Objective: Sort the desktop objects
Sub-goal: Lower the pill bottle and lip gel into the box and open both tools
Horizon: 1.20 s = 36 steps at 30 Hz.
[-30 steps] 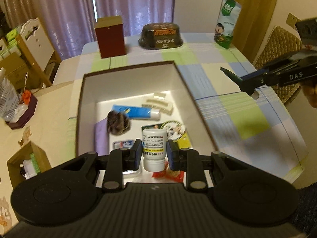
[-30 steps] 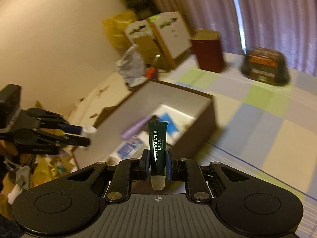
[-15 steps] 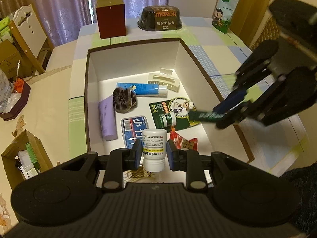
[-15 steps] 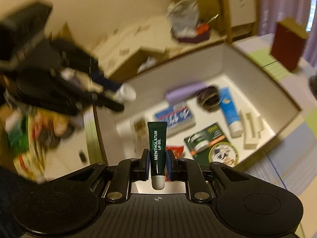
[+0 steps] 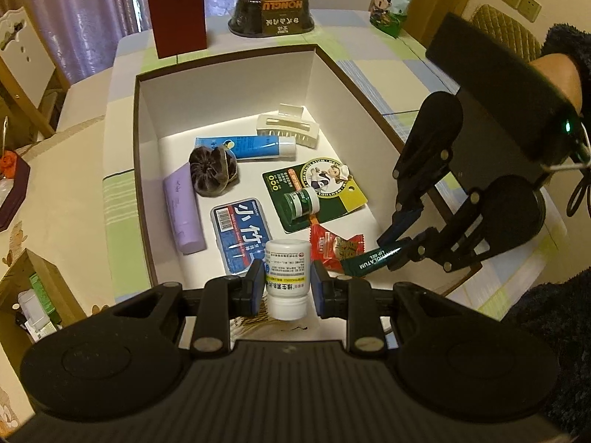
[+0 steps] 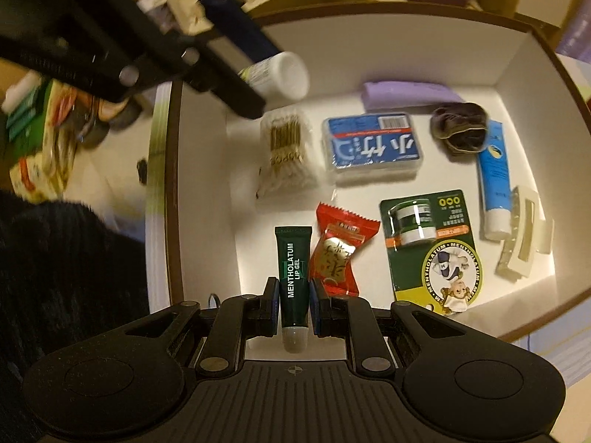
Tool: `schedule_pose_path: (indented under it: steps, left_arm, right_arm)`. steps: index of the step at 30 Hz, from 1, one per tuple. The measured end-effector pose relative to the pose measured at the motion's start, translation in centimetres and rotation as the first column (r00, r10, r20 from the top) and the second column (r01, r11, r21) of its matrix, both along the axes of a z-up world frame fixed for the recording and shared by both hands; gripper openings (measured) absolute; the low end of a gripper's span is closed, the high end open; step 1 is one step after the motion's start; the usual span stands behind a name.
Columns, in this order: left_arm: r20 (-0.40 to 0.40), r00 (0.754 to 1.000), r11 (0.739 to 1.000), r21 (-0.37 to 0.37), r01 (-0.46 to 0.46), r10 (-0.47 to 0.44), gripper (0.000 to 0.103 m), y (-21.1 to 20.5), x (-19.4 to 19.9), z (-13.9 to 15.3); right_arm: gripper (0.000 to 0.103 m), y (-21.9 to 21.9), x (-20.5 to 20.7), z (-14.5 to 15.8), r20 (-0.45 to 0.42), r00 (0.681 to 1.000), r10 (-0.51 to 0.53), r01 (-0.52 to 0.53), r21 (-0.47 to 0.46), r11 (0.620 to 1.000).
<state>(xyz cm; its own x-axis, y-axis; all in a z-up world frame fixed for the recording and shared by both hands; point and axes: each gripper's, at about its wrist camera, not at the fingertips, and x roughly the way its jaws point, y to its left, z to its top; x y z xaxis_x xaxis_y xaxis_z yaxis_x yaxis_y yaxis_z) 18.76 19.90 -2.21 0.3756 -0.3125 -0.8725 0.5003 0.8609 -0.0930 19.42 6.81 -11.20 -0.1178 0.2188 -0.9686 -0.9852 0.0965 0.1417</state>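
Left gripper clamped on pill bottle: rigid, light, slick; mid-body hold good. Right gripper clamped on lip gel tube near cap: soft, squashable. Both over box, candy at 1 o'clock of tube.

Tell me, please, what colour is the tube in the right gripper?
Dark green with white lettering; the lip gel tube shows best in the right wrist view.

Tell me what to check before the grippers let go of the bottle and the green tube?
1. Left gripper holds white bottle firmly: ok.
2. Right gripper holds green lip gel tube firmly: ok.
3. Both are over the open box: ok.
4. Bare floor under the tube, beside the red candy: ok.
5. Free spot under the bottle: cannot tell; the cotton swab pack lies near.
6. Grippers apart from each other: ok, but close.
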Motion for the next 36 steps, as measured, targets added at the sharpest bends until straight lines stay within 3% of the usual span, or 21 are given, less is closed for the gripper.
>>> schedule_pose_path:
  steps: [10, 22, 23, 24, 25, 36]
  left_arm:
    - [-0.039, 0.998, 0.999, -0.015, 0.048, -0.049, 0.022, -0.5, 0.9, -1.1]
    - [-0.054, 0.993, 0.994, -0.009, 0.109, -0.109, 0.022, -1.6, 1.5, -1.5]
    - [-0.057, 0.991, 0.993, -0.007, 0.118, -0.119, 0.022, -1.9, 1.5, -1.6]
    - [-0.061, 0.99, 0.992, -0.006, 0.127, -0.127, 0.022, -2.1, 1.6, -1.7]
    - [-0.064, 0.989, 0.991, -0.005, 0.136, -0.136, 0.022, -2.3, 1.6, -1.7]
    - [-0.137, 0.971, 0.981, -0.011, 0.195, -0.195, 0.022, -4.6, 2.0, -3.5]
  right_arm:
    - [0.016, 0.7, -0.4, -1.3, -0.013, 0.997, 0.075, -0.076, -0.055, 0.996]
    - [0.017, 0.1, 1.8, -0.6, 0.005, 1.0, 0.006, -0.005, -0.038, 0.999]
    - [0.027, 0.0, 1.8, -0.3, 0.007, 1.0, -0.001, 0.002, -0.035, 0.999]
    - [0.063, 0.0, 1.8, -0.1, 0.014, 1.0, -0.007, 0.008, -0.028, 1.0]
    - [0.075, -0.1, 1.8, 0.1, 0.024, 1.0, -0.013, 0.013, -0.019, 1.0]
    - [0.077, -1.0, 2.2, 0.9, 0.049, 0.998, -0.035, 0.034, 0.027, 0.999]
